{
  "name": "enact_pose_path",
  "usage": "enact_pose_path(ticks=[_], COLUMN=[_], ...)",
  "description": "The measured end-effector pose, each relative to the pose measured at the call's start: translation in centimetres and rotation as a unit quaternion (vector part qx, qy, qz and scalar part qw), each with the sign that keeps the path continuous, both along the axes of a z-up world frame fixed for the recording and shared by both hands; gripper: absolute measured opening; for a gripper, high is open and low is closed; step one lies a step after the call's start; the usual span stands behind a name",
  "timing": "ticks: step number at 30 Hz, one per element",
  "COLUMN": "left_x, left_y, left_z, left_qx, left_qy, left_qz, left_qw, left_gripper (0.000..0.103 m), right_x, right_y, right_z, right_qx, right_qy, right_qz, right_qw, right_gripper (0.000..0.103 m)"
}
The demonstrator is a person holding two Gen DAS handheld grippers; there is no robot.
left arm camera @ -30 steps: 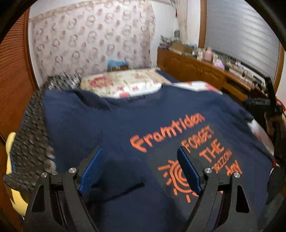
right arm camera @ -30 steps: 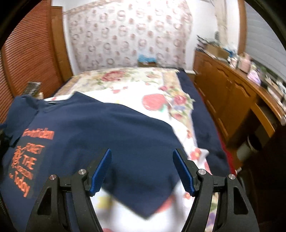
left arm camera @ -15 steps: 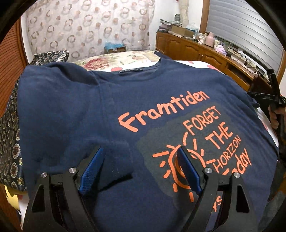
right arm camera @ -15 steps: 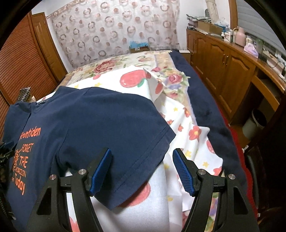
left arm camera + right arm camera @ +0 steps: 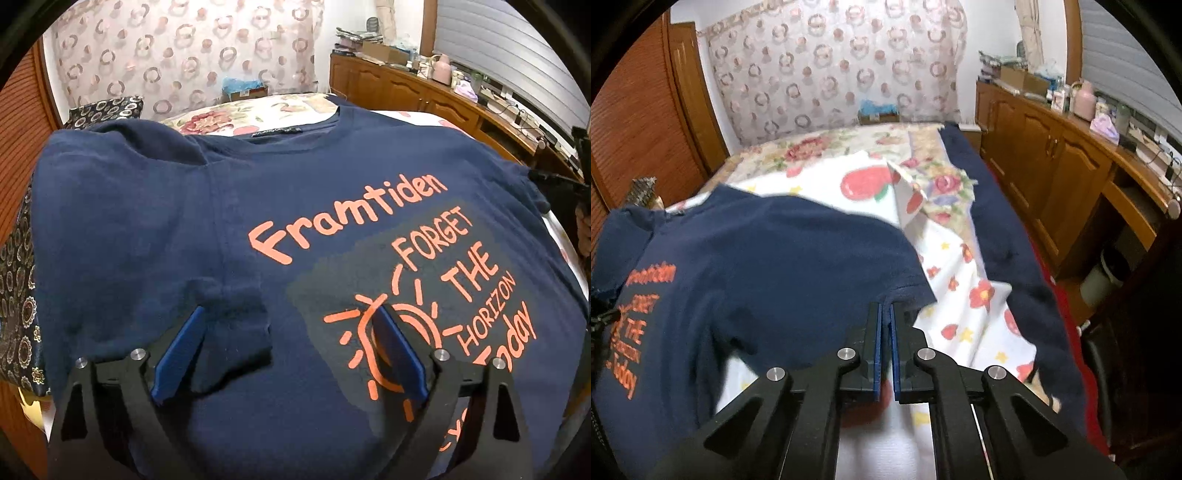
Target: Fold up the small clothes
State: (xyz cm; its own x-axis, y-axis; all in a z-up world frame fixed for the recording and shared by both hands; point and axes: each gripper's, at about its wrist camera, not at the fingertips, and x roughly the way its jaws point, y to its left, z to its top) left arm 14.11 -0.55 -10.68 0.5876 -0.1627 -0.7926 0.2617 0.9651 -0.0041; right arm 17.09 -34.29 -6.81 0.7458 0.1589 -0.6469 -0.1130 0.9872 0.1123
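Spread across the floral bed (image 5: 960,258), the navy T-shirt (image 5: 295,206) is lying face up. Left hand-held gripper (image 5: 288,350) is widening, empty, over the already folded sleeve; right hand-held gripper (image 5: 885,343) has just clamped the other sleeve's hem (image 5: 905,291), readying the next fold.

One navy T-shirt (image 5: 295,206), one floral sheet (image 5: 964,295), two grippers.

Ahead of my blue fingers (image 5: 181,347) lies a navy T-shirt (image 5: 155,229) with orange lettering, on a white sheet (image 5: 964,258) printed with red strawberries and flowers.
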Motion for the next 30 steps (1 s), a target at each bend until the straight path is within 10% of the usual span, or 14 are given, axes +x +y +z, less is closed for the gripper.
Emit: enact_pose_path(ticks=[12, 19, 24, 30], left_x=[0.0, 0.0, 0.0, 0.1], left_y=[-0.1, -0.1, -0.1, -0.1], left_z=[0.0, 0.0, 0.0, 0.0], left_qx=[0.000, 0.000, 0.000, 0.000], left_qy=[0.000, 0.000, 0.000, 0.000], left_qz=[0.000, 0.000, 0.000, 0.001], left_qw=[1.0000, 1.0000, 1.0000, 1.0000], left_gripper=[0.094, 0.094, 0.094, 0.094], right_x=[-2.3, -2.3, -2.2, -0.2], right_y=[8.6, 17.0, 18.1, 16.0], right_z=[6.2, 6.3, 5.3, 3.7], right_qx=[-0.005, 0.015, -0.014, -0.023], right_qy=[-0.096, -0.075, -0.082, -0.058], right_qz=[0.108, 0.223, 0.225, 0.175], right_qw=[0.990, 0.972, 0.971, 0.983], right_gripper=[0.003, 0.004, 0.045, 0.046])
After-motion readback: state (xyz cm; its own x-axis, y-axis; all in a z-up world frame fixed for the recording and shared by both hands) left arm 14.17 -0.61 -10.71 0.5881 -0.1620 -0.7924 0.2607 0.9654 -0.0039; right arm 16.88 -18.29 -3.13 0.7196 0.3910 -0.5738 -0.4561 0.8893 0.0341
